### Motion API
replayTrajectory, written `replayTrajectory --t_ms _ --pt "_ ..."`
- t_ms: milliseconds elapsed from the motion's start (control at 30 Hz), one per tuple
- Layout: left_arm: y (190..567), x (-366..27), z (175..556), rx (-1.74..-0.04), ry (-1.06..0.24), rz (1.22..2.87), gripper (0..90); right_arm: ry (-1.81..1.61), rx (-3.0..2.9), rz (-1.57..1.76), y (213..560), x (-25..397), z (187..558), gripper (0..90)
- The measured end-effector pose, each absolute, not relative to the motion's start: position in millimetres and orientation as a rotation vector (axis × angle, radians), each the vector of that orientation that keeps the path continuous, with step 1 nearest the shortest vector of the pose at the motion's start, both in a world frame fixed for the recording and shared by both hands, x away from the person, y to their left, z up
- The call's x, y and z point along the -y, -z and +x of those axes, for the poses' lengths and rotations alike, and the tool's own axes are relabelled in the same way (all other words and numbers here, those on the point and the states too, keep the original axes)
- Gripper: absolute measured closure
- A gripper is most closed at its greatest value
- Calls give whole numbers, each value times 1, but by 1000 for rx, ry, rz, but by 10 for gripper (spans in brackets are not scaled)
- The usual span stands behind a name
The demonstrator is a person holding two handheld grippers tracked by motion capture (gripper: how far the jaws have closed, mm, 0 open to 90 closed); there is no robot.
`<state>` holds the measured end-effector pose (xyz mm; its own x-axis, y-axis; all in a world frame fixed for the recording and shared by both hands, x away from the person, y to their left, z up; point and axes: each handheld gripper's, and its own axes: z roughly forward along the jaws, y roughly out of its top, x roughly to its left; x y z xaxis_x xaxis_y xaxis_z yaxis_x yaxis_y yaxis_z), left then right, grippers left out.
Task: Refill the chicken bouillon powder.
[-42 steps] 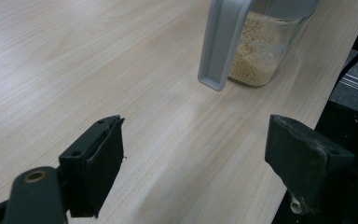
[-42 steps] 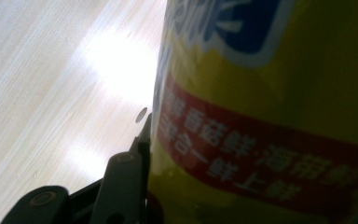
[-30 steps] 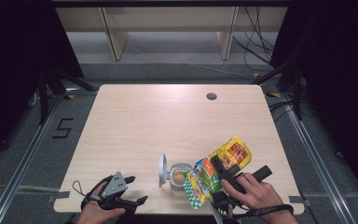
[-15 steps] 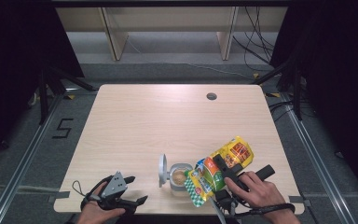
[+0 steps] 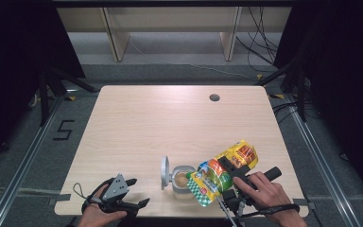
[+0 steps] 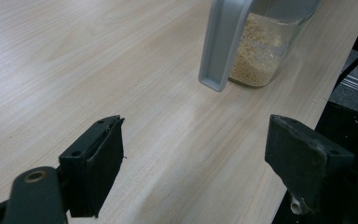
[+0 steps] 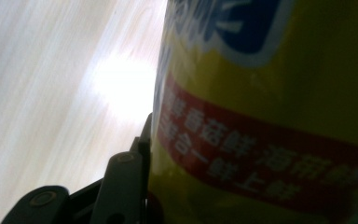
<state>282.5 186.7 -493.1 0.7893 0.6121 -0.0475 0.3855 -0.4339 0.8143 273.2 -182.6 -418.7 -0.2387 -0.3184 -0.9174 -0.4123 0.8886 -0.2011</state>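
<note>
A clear jar (image 5: 183,178) part full of beige grains stands near the table's front edge, its grey hinged lid (image 5: 164,172) flipped up on its left. In the left gripper view the jar (image 6: 261,51) and lid (image 6: 220,44) stand ahead of the jaws. My right gripper (image 5: 228,169) is shut on a yellow, green and orange snack bag (image 5: 223,170), tilted with its lower end over the jar. The bag (image 7: 270,112) sits right against the right gripper's camera. My left gripper (image 5: 133,193) rests open at the front left, nothing between its fingers (image 6: 93,163).
The light wooden table (image 5: 170,123) has a small round cable hole (image 5: 214,98) at the back right. A pale shelf frame (image 5: 170,28) stands behind the table. Dark floor and metal rails run along both sides.
The right gripper has shifted the snack bag slightly left, bringing its lower end closer over the jar. The left gripper has stayed in place.
</note>
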Motion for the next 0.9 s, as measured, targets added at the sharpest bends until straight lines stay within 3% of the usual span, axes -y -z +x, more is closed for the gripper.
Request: replayTrajectory --t_ms 900 --pt "494 -187 284 -733 -337 2090 189 -449 -1997 -397 432 202 291 635"
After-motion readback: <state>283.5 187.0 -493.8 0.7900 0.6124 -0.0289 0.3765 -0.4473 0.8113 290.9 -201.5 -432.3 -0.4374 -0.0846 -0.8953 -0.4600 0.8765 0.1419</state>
